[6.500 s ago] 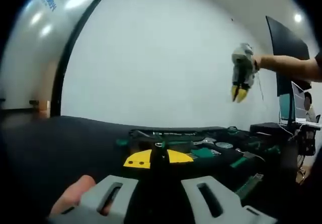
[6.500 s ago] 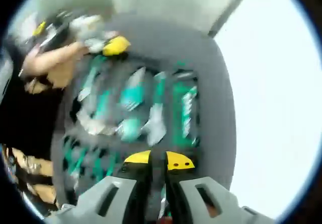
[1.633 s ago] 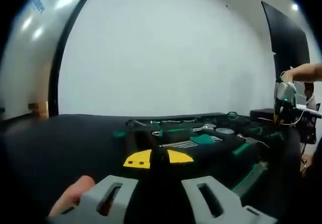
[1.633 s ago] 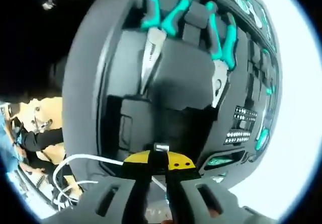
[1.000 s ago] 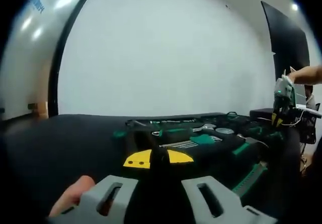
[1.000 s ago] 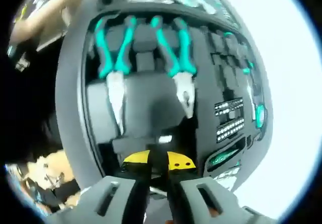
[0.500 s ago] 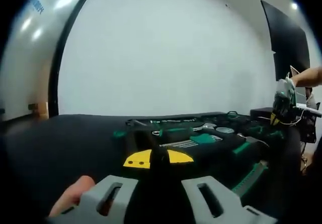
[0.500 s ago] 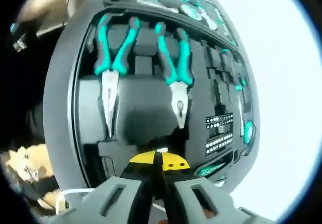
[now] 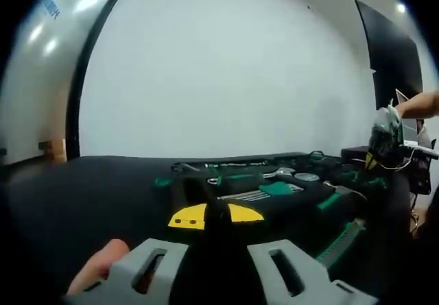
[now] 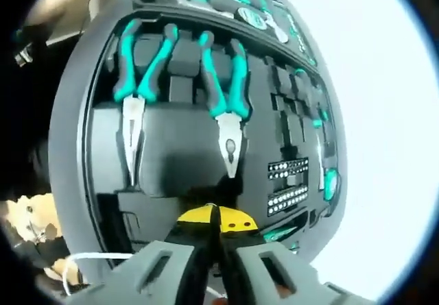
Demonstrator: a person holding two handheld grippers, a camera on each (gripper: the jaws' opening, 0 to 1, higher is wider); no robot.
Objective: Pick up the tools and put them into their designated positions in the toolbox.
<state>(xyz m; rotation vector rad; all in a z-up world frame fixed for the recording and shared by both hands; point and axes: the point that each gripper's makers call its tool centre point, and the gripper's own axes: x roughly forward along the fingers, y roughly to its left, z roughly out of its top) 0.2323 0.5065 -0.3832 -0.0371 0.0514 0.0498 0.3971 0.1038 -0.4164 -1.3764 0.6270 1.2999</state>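
White wall fills the background of the left gripper view, behind a dark desk (image 9: 82, 188) that carries the black toolbox (image 9: 274, 195) with its green-handled tools. The left gripper (image 9: 215, 216) sits low over the desk just before the toolbox, its yellow-tipped fingers (image 9: 188, 217) clenched together with nothing between them. At the far end of the toolbox the right gripper (image 9: 374, 160) hangs from a person's hand (image 9: 420, 104), tips pointing down at the tray.

Seen from the right gripper view, the toolbox (image 10: 75, 113) is a foam tray with cut-out slots. Long-nose pliers (image 10: 134, 79) and combination pliers (image 10: 226, 92), both with teal grips, lie seated side by side in their slots, noses pointing toward the camera. Beside the combination pliers sits a rack of small bits (image 10: 288, 181). The right gripper (image 10: 214, 221) hovers just over the tray's near part, below the plier noses, its yellow fingers (image 10: 194, 218) pressed closed; whether anything is pinched there cannot be told.
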